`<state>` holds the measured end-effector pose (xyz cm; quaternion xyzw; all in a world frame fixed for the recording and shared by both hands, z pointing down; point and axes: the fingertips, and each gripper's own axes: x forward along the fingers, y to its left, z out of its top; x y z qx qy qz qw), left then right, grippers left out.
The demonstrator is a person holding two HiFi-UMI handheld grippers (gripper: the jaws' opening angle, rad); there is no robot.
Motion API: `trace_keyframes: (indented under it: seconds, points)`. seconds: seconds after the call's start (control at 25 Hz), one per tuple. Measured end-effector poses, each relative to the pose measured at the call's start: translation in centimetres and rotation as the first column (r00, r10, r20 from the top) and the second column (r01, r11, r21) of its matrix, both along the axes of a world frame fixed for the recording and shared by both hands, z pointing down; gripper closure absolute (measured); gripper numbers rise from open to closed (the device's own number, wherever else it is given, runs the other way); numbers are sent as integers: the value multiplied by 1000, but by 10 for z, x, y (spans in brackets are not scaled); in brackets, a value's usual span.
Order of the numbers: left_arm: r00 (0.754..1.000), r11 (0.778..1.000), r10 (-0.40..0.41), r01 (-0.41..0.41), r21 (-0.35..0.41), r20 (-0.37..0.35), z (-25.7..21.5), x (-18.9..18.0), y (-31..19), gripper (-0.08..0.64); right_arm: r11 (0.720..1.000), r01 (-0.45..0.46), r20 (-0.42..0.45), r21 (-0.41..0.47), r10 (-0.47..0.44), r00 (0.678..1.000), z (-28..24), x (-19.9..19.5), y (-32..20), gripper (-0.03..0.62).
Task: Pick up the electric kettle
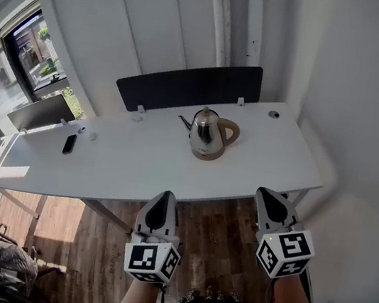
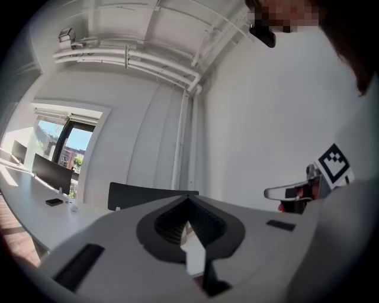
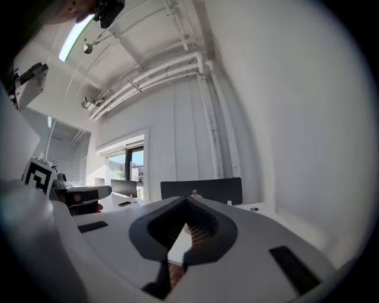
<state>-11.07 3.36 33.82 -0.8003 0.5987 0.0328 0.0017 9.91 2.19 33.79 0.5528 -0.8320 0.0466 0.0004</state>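
Steel electric kettle (image 1: 210, 134) upright on white desk (image 1: 136, 167), left gripper (image 1: 164, 197) and right gripper (image 1: 269, 194) well short of it, jaws together, empty

No legible text, label, brand, number or sign anywhere.

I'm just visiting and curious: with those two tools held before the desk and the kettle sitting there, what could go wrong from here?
Both the left tool and right tool have closed jaws; reaching in like that would likely shove the kettle instead of gripping it. Its handle faces right, so a left-side approach might hit the spout and tip it. The kettle looks shiny, so a grip off the handle may slip.
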Motion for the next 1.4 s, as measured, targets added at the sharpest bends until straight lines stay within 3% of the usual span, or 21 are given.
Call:
trace_keyframes:
  seconds: [0.64, 0.88, 1.4]
  points:
    - [999, 1000, -9, 9, -18, -39, 7, 6, 6, 558, 1000, 4, -1, -9, -4, 1000, 6, 8, -1, 588]
    - [999, 999, -8, 7, -32, -35, 13, 15, 9, 558, 998, 53, 50, -31, -51, 997, 10, 10, 0, 588]
    - [998, 999, -23, 21, -47, -52, 26, 39, 26, 558, 994, 100, 46, -37, -99, 994, 25, 23, 11, 588]
